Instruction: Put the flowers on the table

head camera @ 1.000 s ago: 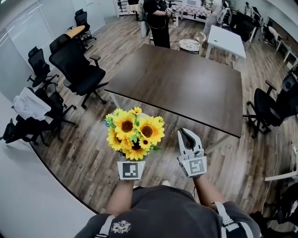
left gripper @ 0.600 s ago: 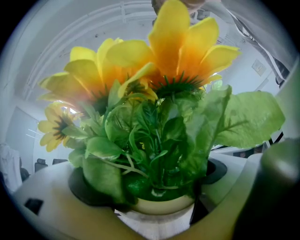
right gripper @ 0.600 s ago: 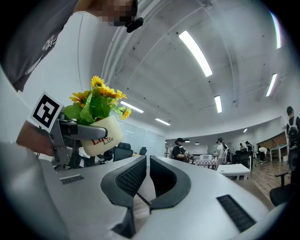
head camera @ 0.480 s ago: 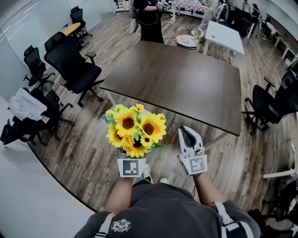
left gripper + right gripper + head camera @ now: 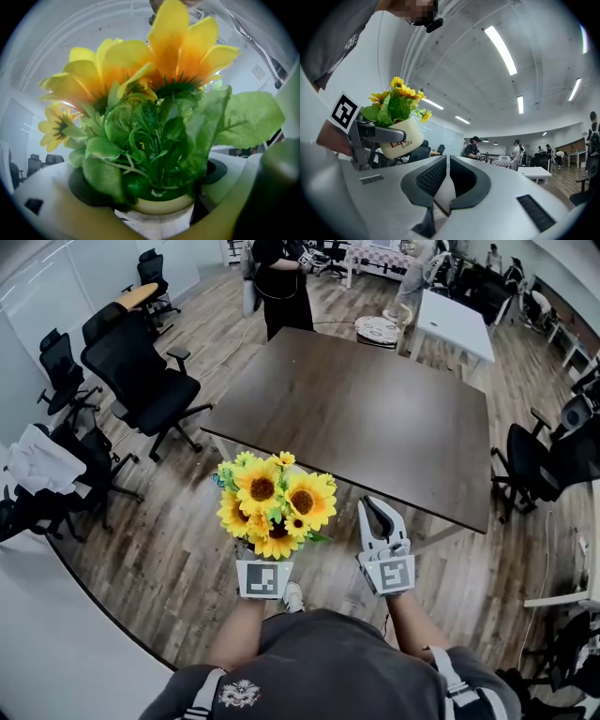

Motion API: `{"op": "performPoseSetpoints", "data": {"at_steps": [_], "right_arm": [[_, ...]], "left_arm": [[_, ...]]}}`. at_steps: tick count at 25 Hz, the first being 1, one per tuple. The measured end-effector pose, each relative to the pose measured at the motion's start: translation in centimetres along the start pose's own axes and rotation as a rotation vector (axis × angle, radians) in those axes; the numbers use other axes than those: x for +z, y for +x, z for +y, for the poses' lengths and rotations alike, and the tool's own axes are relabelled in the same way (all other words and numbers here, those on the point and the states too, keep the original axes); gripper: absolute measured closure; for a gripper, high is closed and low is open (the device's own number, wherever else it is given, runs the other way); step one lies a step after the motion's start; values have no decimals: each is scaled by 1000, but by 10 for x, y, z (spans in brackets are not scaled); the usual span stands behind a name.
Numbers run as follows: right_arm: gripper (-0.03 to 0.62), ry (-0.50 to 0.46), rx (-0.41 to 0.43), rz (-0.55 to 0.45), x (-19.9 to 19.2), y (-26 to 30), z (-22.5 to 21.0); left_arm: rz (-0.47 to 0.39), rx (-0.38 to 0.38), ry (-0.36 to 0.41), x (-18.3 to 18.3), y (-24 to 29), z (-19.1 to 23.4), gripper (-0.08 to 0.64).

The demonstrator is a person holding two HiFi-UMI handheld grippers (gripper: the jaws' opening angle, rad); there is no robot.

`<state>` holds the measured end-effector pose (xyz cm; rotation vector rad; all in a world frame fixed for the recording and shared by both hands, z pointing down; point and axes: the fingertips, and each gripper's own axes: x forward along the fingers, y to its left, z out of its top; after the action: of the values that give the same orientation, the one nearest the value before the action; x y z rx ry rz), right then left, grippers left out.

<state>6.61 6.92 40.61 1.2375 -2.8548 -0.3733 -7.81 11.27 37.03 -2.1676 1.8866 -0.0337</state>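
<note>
A bunch of yellow sunflowers (image 5: 274, 504) in a cream pot fills the left gripper view, with green leaves (image 5: 159, 140) above the pot's rim (image 5: 161, 204). My left gripper (image 5: 267, 547) is shut on the pot and holds it upright in the air, short of the near edge of the dark brown table (image 5: 375, 409). My right gripper (image 5: 378, 510) hangs beside it to the right, shut with nothing in it. In the right gripper view the pot (image 5: 401, 138) shows at the left, clamped in the left gripper (image 5: 375, 133).
Black office chairs (image 5: 141, 381) stand left of the table, more chairs (image 5: 539, 456) to its right. A white table (image 5: 455, 320) and a person in black (image 5: 277, 287) are beyond the far end. Wooden floor (image 5: 169, 540) lies between me and the table.
Both grippers keep their pose, with the flowers still held. The view has shifted slightly, and the person in black at the far end has moved left.
</note>
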Motion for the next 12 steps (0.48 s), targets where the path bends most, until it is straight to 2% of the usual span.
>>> {"op": "performPoseSetpoints", "data": {"at_steps": [12], "right_arm": [[566,-11,-89,37,-12,72,-3]], "left_arm": [[-10,-87,-16,-26,57,56,21]]}}
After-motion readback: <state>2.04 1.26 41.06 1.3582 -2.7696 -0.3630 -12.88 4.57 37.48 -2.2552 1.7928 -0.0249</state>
